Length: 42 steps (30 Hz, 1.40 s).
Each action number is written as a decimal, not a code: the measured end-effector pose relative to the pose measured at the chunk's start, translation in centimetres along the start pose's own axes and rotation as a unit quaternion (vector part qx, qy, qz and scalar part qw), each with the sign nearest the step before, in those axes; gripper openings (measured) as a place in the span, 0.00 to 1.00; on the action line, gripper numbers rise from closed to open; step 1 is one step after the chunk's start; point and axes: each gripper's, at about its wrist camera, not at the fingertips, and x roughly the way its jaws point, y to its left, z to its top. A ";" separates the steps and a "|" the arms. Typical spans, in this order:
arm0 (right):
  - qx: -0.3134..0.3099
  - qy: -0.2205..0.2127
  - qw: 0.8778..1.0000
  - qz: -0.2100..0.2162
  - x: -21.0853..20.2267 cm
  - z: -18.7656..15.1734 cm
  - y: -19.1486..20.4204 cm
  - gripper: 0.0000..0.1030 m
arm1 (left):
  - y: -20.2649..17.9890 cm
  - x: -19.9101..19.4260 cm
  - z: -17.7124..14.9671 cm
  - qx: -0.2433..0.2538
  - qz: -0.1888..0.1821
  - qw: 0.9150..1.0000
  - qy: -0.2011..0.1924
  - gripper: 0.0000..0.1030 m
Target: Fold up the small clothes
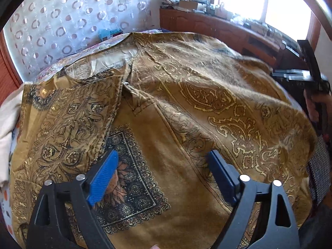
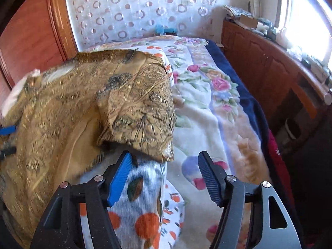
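Note:
A golden-brown shirt with dark paisley print (image 1: 186, 95) lies spread over the bed and fills the left wrist view. My left gripper (image 1: 164, 155) hovers over its lower middle, beside a dark square motif (image 1: 132, 178), jaws wide and holding nothing. In the right wrist view the shirt (image 2: 62, 114) lies at left, with one sleeve (image 2: 141, 108) folded over onto it and its cuff hanging at the edge. My right gripper (image 2: 165, 155) stands open just below that cuff, with only the bedding between its fingers.
Under the shirt lies a white cloth with orange fruit print (image 2: 141, 217), on a floral blanket (image 2: 207, 103) with a dark blue border. A wooden cabinet (image 2: 269, 62) runs along the right under a bright window. A wooden headboard (image 2: 31, 31) and dotted curtain (image 2: 134, 10) stand behind.

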 end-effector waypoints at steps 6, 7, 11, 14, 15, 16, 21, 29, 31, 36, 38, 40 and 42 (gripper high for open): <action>0.036 -0.006 0.999 0.024 0.6 0.7 -1.6 0.45 | 0.0 0.0 -0.1 -0.001 -0.002 1.000 0.001 0.89; 0.039 -0.008 0.999 0.029 0.8 0.6 -1.8 0.37 | 0.0 0.0 0.0 -0.001 -0.002 1.000 0.002 0.89; 0.040 -0.014 0.998 0.035 1.1 0.6 -2.2 0.17 | 0.0 0.0 0.0 -0.001 -0.002 1.000 0.001 0.89; 0.037 -0.039 0.998 0.015 0.5 1.0 -1.9 0.08 | 0.0 0.0 0.0 -0.001 -0.002 1.000 0.002 0.89; 0.038 -0.050 0.998 0.009 0.0 1.3 -1.8 0.07 | 0.0 0.0 0.0 -0.002 -0.002 1.000 0.002 0.89; 0.037 -0.061 0.997 0.004 -0.4 1.5 -1.6 0.06 | 0.0 0.0 0.0 -0.001 -0.002 1.000 0.002 0.89; -0.015 -0.120 0.993 0.011 -3.7 3.0 2.5 0.06 | -0.1 -0.1 -0.1 -0.002 -0.001 1.000 0.001 0.89; -0.082 -0.081 0.989 0.090 -3.8 -0.6 8.2 0.06 | 0.4 -1.9 -0.2 -0.015 0.032 0.999 -0.036 0.89; -0.085 -0.061 0.991 0.085 -2.8 -2.0 8.0 0.06 | 0.5 -2.8 -0.4 -0.018 0.036 0.998 -0.048 0.89; -0.066 -0.031 0.994 0.086 -2.3 -5.0 5.7 0.11 | 0.4 -6.1 -0.4 -0.031 0.026 0.996 -0.085 0.89; -0.054 -0.033 0.995 0.083 -2.9 -5.6 4.5 0.16 | 0.1 -7.3 -0.2 -0.034 0.017 0.994 -0.099 0.89; -0.046 -0.042 0.996 0.071 -3.5 -5.8 3.7 0.26 | -0.4 -8.4 0.0 -0.031 0.013 0.993 -0.114 0.89; -0.036 -0.051 0.996 0.064 -4.1 -6.0 2.5 0.32 | -0.9 -9.4 0.2 -0.029 0.010 0.992 -0.126 0.89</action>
